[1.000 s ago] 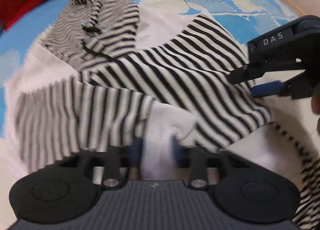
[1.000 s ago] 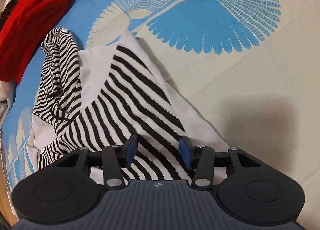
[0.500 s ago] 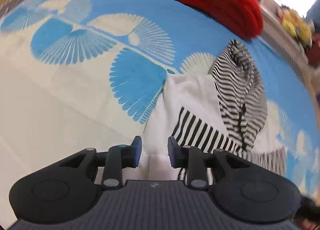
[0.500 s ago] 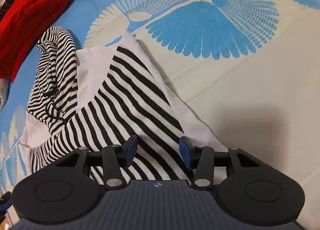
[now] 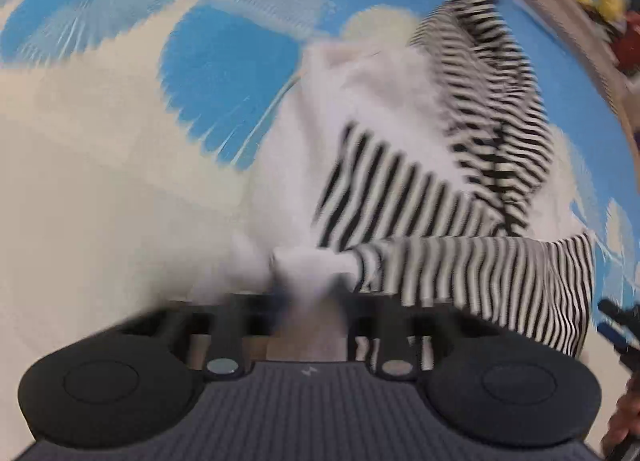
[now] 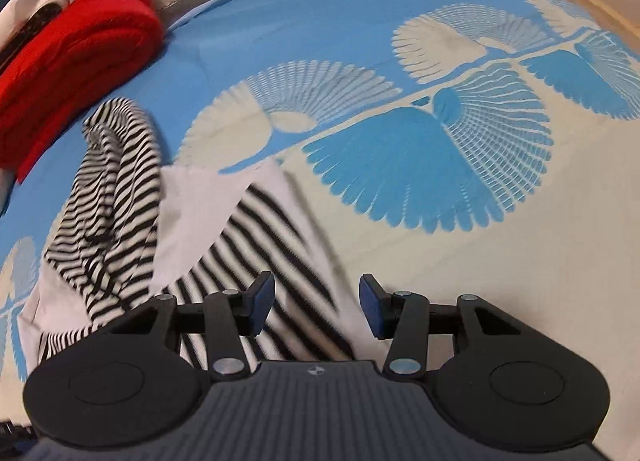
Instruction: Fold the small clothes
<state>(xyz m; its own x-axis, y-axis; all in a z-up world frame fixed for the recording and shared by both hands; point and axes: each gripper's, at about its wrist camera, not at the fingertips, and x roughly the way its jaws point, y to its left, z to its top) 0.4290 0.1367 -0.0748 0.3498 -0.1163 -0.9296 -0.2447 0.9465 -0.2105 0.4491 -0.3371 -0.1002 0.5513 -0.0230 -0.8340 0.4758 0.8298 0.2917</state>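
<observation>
Spread across a blue bedsheet [image 6: 340, 21] printed with cream fan shapes lies a small hooded garment [image 6: 200, 229], white with black-and-white striped panels. Its striped hood [image 6: 116, 165] is crumpled toward a folded red blanket [image 6: 80, 49] at the far edge. From the blurred left wrist view, the left gripper [image 5: 310, 295] pinches a white cuff [image 5: 312, 261] of a striped sleeve [image 5: 480, 269]. The right gripper [image 6: 316, 301] hangs over the striped body panel, its blue-padded fingers [image 6: 262, 301] spread apart, gripping nothing.
</observation>
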